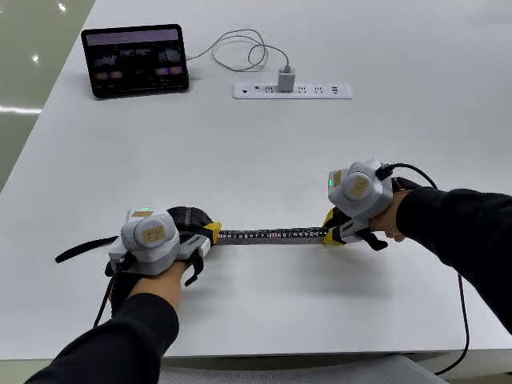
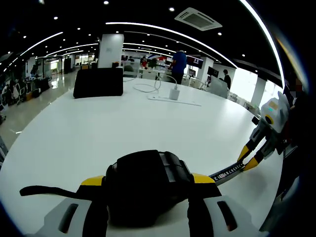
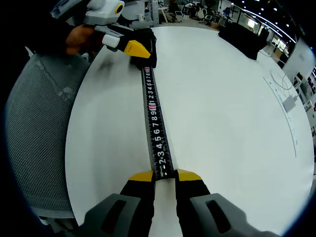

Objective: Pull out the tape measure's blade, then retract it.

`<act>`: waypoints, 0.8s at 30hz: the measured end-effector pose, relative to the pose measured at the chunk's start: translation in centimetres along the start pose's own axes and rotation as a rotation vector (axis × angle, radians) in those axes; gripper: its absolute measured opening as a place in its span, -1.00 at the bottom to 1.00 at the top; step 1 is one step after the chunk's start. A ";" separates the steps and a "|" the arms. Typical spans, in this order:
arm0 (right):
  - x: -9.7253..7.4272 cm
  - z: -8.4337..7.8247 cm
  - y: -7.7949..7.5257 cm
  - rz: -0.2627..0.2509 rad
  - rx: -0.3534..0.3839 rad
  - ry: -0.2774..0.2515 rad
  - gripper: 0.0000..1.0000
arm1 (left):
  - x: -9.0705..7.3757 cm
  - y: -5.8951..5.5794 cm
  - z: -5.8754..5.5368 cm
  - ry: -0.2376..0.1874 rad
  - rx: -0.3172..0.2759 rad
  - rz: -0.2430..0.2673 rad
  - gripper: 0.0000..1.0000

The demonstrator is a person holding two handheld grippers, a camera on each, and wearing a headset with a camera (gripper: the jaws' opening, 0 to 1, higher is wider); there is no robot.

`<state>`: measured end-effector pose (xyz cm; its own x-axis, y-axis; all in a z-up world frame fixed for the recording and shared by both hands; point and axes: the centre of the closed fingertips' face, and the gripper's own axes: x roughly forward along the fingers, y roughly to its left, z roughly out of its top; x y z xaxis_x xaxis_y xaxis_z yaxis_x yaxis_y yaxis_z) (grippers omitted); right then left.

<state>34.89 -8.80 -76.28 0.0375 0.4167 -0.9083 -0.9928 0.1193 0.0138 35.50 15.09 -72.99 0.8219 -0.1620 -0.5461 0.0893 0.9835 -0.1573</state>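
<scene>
Right claw (image 3: 165, 176) clamps the tip of the black numbered blade (image 3: 154, 113); left claw (image 2: 148, 180) grips the black tape-measure case (image 1: 190, 219) on the white counter (image 1: 264, 152).

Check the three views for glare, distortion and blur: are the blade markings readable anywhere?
Head view: even light, glare spots on the floor, blade markings too small to read. Left gripper view: fisheye bows the ceiling light strips; the black tape measure case shows little detail. Right gripper view: numerals near the jaws are sharp and readable; the table edge curves.
</scene>
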 end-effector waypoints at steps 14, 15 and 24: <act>0.7 1.4 0.2 -0.007 0.011 -0.032 -0.78 | 0.0 0.1 0.0 0.001 -0.003 -0.002 0.23; 0.7 1.5 0.2 -0.007 0.011 -0.036 -0.78 | 0.0 0.1 0.0 0.001 -0.003 -0.002 0.23; 1.0 2.0 0.4 0.001 -0.003 -0.036 -0.78 | 0.1 0.1 -0.1 0.001 -0.004 -0.002 0.23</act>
<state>34.79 -6.58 -76.31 0.0410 0.4493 -0.8924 -0.9931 0.1162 0.0128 35.52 15.19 -73.10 0.8212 -0.1644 -0.5464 0.0892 0.9828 -0.1617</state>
